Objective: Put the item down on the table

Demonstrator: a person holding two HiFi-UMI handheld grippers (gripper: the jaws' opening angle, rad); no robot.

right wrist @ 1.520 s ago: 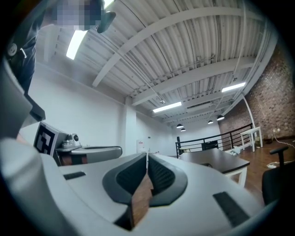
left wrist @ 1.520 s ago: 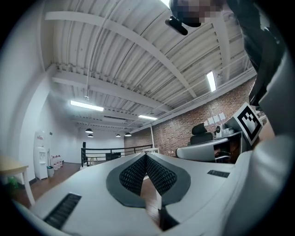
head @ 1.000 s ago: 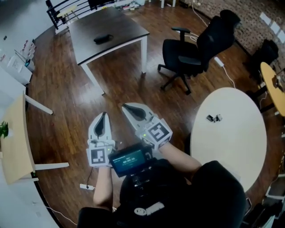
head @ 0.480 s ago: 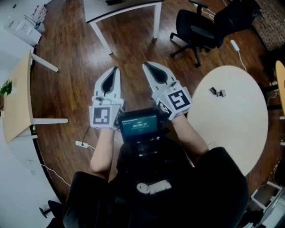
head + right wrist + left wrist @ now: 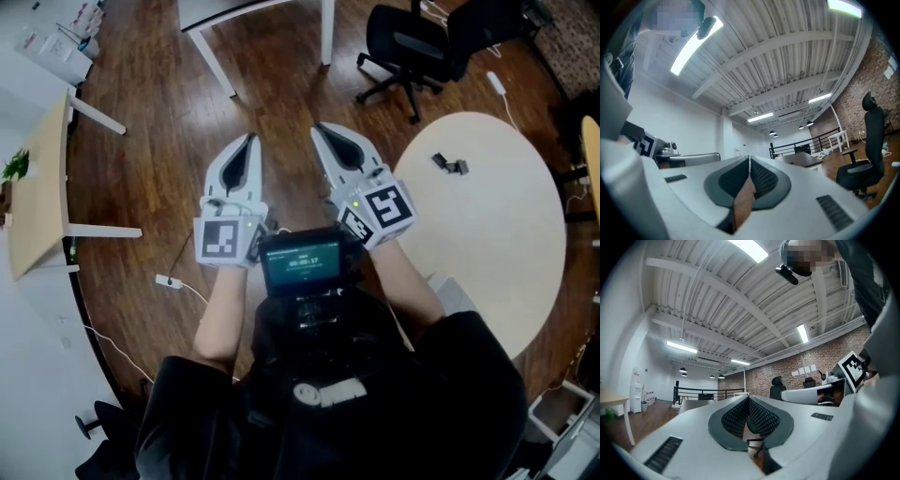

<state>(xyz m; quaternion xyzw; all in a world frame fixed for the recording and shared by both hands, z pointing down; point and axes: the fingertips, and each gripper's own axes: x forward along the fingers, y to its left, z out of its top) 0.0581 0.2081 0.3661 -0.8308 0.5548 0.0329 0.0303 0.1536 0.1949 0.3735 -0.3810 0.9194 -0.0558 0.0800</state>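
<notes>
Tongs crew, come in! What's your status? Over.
Left tongs shut, empty. Right tongs shut, empty. No item held; small dark objects lie on the round white table at right. Black office chair ahead, nothing blocking the table.

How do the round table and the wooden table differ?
The round table is white with a curved edge; the wooden table is pale tan and straight-edged. The round table bears small dark items; the wooden table, a green plant. Both stand on the wood floor.

black office chair (image 5: 417, 42) on wooden floor (image 5: 281, 112).
</notes>
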